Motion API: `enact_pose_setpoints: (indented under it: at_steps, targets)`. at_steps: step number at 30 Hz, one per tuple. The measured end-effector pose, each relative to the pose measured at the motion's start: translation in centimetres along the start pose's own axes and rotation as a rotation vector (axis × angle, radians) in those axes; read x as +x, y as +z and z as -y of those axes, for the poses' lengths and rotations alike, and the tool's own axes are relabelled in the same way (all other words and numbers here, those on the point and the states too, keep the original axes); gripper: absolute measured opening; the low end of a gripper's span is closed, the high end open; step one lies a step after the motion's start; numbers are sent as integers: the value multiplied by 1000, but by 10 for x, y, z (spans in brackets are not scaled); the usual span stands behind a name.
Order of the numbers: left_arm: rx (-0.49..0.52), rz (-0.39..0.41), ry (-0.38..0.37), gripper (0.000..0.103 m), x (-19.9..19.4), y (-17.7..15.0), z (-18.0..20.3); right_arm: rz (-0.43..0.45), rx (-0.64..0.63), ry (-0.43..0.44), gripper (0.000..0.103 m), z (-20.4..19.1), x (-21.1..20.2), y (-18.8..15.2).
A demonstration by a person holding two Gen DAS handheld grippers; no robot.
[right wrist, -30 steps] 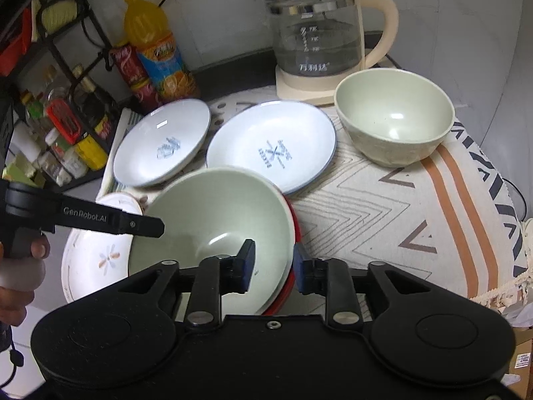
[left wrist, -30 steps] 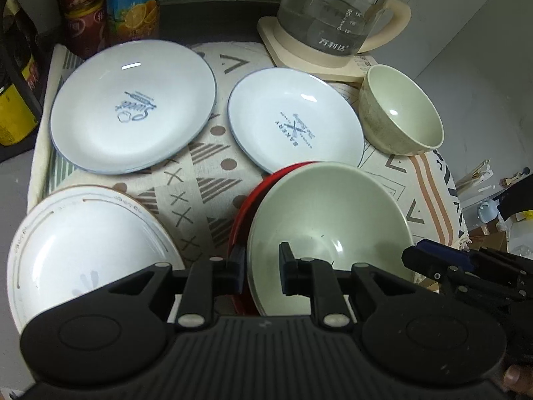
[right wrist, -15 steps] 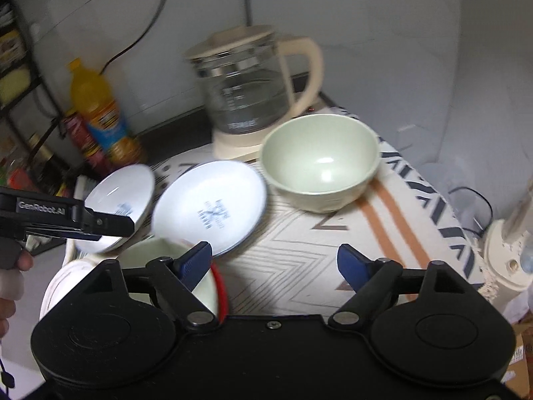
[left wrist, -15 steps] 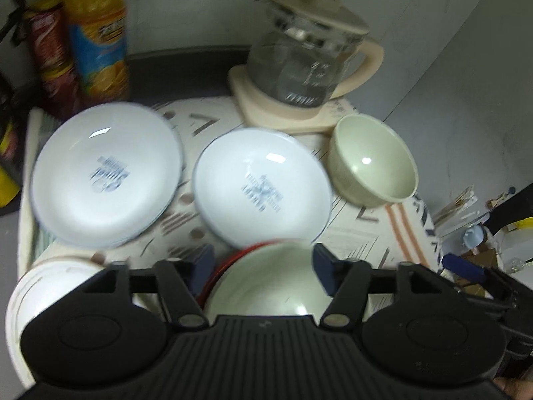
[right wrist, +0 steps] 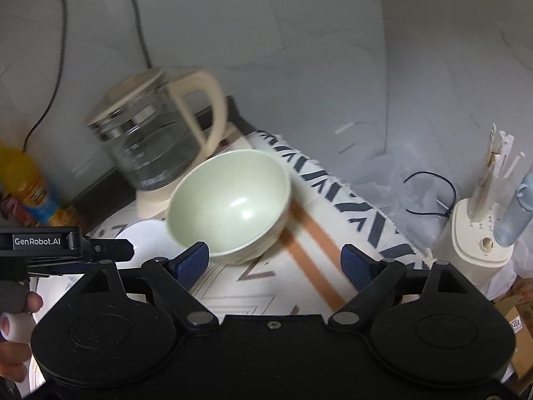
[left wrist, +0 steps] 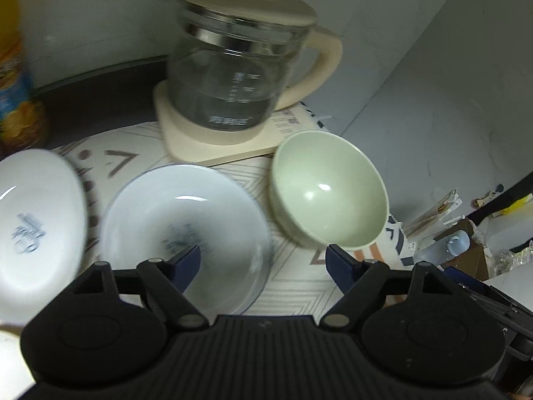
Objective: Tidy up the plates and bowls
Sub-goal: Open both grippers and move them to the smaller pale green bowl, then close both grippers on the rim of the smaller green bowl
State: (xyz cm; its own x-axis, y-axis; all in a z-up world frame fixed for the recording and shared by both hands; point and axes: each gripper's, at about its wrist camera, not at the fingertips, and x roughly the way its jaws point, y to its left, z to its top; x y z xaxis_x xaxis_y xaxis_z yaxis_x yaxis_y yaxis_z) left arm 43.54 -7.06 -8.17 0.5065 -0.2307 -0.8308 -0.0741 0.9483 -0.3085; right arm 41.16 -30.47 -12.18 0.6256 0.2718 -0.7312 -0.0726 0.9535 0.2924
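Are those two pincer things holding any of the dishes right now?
No. The left gripper and the right gripper are both open and empty; the green bowl sits untouched on the cloth.

Both grippers spread wide, gripping nothing.
Left gripper point(left wrist: 263, 261) and right gripper point(right wrist: 274, 263) point forward with blue pads apart.

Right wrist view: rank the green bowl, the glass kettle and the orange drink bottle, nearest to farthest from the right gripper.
From the right gripper:
1. Green bowl, just ahead, slightly left.
2. Glass kettle, behind the bowl, further left.
3. Orange drink bottle, far left by the wall.
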Motion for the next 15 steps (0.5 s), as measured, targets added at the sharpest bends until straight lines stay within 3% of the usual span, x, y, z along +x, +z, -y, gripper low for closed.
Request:
enact_pose_setpoints:
  at_steps: [15]
  targets:
    - [39, -47, -40, 77, 83, 26, 29, -6, 98, -43, 79, 21, 65, 17]
